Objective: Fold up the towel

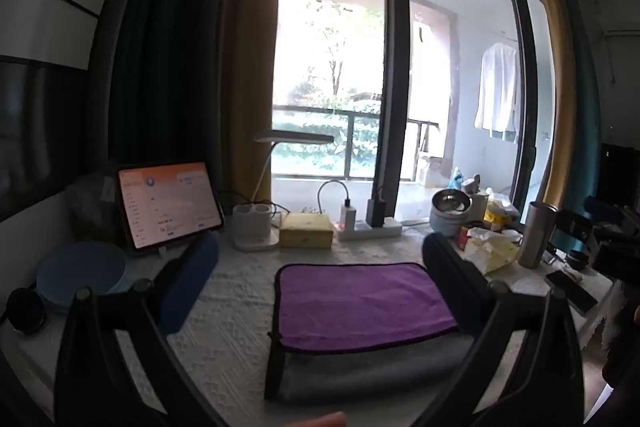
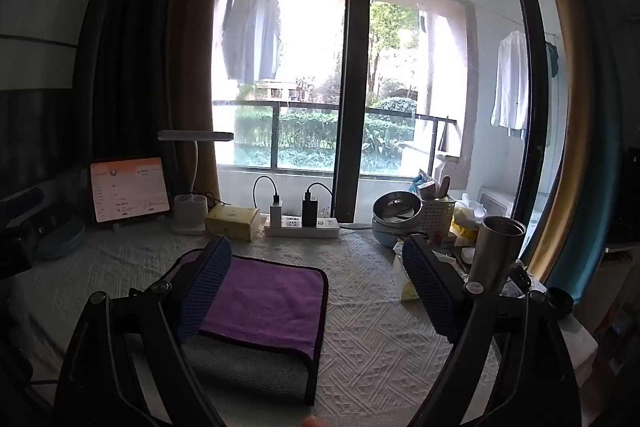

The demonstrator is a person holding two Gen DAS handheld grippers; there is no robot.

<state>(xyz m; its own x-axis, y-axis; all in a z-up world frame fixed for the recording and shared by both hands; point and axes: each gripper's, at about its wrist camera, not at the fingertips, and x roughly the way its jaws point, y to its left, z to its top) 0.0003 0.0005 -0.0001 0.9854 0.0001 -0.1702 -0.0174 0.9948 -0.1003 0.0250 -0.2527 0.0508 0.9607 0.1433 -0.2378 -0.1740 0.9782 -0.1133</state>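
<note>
A folded purple towel lies on the bench, in front of the power strip. Right of the strip, stacked metal bowls hold something unclear. Both the left gripper and the right gripper have fingers spread wide, holding nothing.

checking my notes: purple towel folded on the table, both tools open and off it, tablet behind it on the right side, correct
Not quite: the tablet stands at the back left of the table, not the right, as the left wrist view shows. The rest holds: the purple towel lies folded, and the left tool and right tool are both open and off it.
</note>
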